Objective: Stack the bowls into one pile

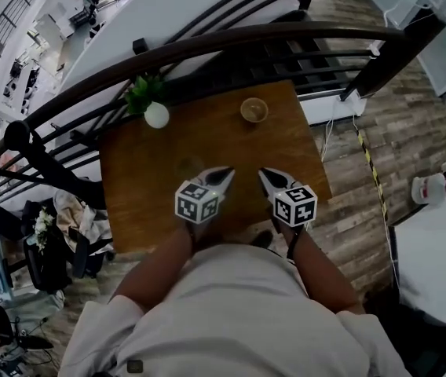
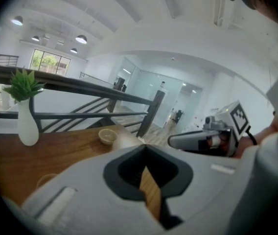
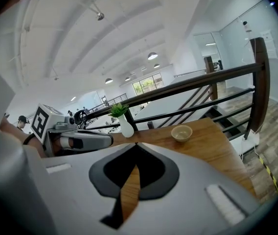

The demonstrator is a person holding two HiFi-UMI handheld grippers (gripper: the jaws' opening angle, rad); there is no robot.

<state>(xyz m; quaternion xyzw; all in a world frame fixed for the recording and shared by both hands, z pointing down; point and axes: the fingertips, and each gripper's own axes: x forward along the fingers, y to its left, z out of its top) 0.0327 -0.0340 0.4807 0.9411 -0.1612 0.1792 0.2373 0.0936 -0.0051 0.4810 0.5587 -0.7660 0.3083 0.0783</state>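
Neither gripper holds anything, so by my reckoning the stacking has yet to start. The left gripper [image 1: 224,173] and right gripper [image 1: 266,173] sit side by side over the near edge of the surface [image 1: 140,203]. Each has its jaws clenched tip to tip with nothing between them, only a sliver of wood showing through the gap behind the tips.

One small pale bowl [image 1: 254,110] stands alone near the far edge, well apart from both grippers. A white vase [image 1: 156,115] with a green sprig stands to its left by the railing [image 1: 207,45].

The next move, I judge, calls for one gripper's jaws to part and reach out to the bowl's rim.

A faint ring [image 1: 185,166] just ahead of the left gripper may be a second bowl, close in colour to the wood, but I cannot be sure. The surface's near edge is hidden by the person's arms and body.
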